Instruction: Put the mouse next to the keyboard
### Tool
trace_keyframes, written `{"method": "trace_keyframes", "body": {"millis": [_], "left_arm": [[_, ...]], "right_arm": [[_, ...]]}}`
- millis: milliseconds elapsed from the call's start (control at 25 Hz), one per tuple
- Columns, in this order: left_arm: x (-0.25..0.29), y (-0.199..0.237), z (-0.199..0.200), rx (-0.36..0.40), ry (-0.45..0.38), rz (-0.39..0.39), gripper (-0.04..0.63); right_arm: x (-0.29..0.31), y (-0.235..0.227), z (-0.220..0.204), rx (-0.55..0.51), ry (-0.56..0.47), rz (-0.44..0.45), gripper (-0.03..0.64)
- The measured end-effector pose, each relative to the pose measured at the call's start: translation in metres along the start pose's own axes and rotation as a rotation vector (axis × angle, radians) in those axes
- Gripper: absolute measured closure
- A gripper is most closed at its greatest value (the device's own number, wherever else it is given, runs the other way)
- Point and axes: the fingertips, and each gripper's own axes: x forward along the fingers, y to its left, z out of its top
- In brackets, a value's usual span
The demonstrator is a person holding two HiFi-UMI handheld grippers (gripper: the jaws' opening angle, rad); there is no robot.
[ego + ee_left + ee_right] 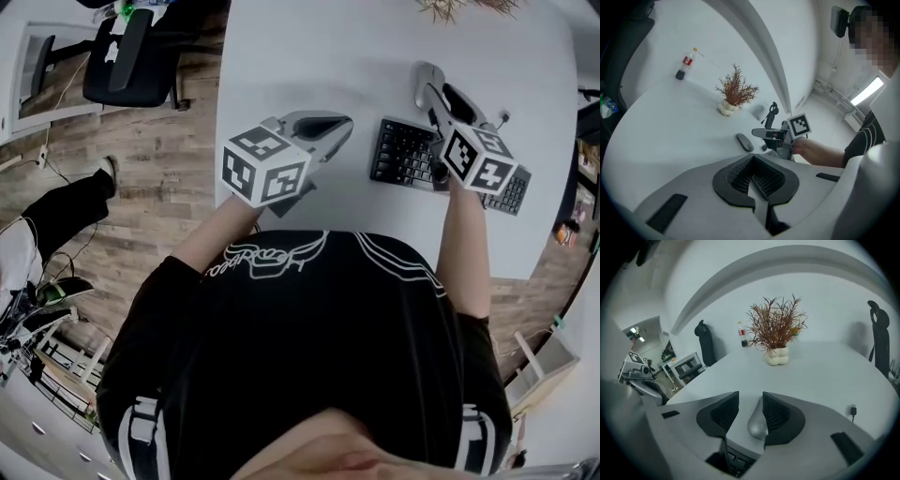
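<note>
A grey mouse (425, 82) lies on the white table (309, 56) just beyond the far end of the black keyboard (403, 155). My right gripper (439, 94) reaches over the keyboard to it. In the right gripper view the mouse (757, 423) sits between the jaws of the right gripper (745, 404), close against the right pad (777, 414), with bare table between it and the left pad; the jaws stand open. Keyboard keys (733, 464) show below them. My left gripper (328, 127) hovers left of the keyboard, shut and empty (752, 171); its view shows the mouse (744, 142) and the right gripper (776, 136).
A dried plant in a white vase (777, 355) stands further along the table, with a small bottle (741, 333) behind it. A cable plug (853, 409) lies to the right. Office chairs (131, 56) stand on the wooden floor left of the table.
</note>
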Motion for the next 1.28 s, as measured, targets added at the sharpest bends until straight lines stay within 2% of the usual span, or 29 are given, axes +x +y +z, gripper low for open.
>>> {"method": "trace_keyframes", "body": {"millis": [280,600,840,1280], "left_arm": [[-0.002,0.014,-0.006,-0.031,-0.007,-0.004,0.588],[-0.001,0.029,-0.017,-0.059,0.006,-0.007,0.588],[0.001,0.031,-0.021,-0.064,0.011,-0.02,0.588],[0.003,0.031,-0.033,-0.095,0.007,-0.052,0.588]], "right_arm": [[0.019,-0.019,-0.014,0.031,0.071,-0.102,0.432],[0.037,-0.034,-0.033,0.049,0.139,-0.167,0.37],[0.043,-0.041,-0.045,0.058,0.206,-0.22,0.362],[0.054,-0.041,-0.049,0.103,0.255,-0.232,0.362]]}}
